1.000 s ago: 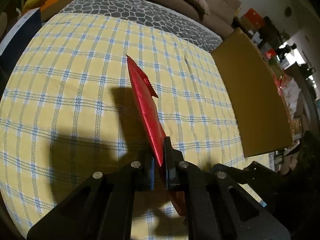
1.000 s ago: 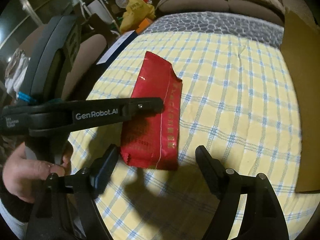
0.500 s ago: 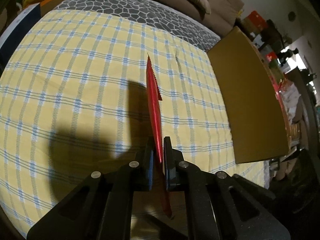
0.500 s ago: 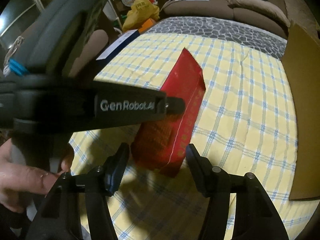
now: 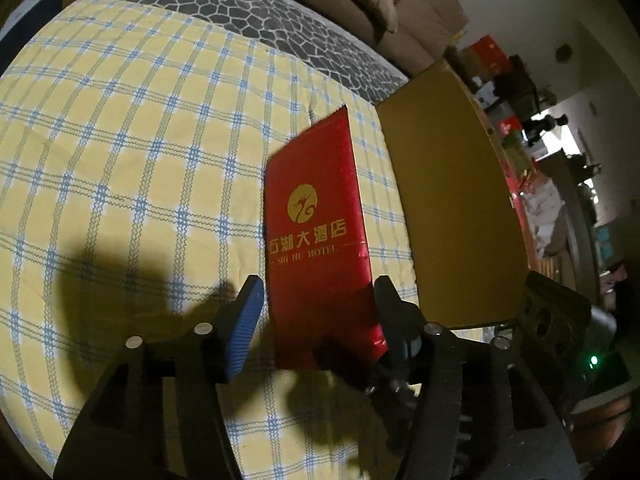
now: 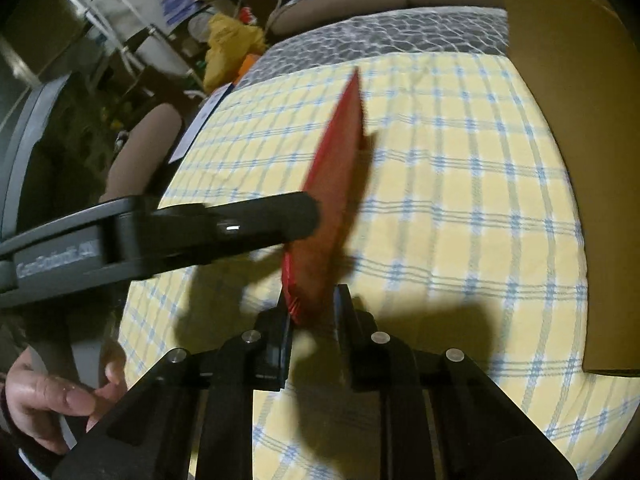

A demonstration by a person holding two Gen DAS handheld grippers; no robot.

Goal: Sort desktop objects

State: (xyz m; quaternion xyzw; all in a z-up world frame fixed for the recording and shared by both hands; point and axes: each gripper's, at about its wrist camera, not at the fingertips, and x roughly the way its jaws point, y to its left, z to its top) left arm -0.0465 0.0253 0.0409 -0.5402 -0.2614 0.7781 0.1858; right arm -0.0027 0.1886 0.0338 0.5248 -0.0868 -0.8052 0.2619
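Observation:
A red packet with gold hotel lettering (image 5: 318, 228) hangs above the yellow checked tablecloth (image 5: 120, 152). My left gripper (image 5: 316, 304) is open; its jaws stand on either side of the packet's lower end without pinching it. In the right wrist view the packet (image 6: 332, 184) shows edge-on and blurred, and my right gripper (image 6: 312, 308) is shut on its lower end. One finger of the left gripper (image 6: 240, 228) crosses in front of the packet.
A brown cardboard box (image 5: 448, 200) stands at the table's right edge, also in the right wrist view (image 6: 580, 140). A sofa (image 5: 360, 4) lies beyond the table. A hand (image 6: 52, 404) holds the left gripper at lower left.
The packet passed from the left gripper to the right. The left jaws opened and let go; the right jaws closed on the packet's lower end. The packet turned face-on to the left camera.

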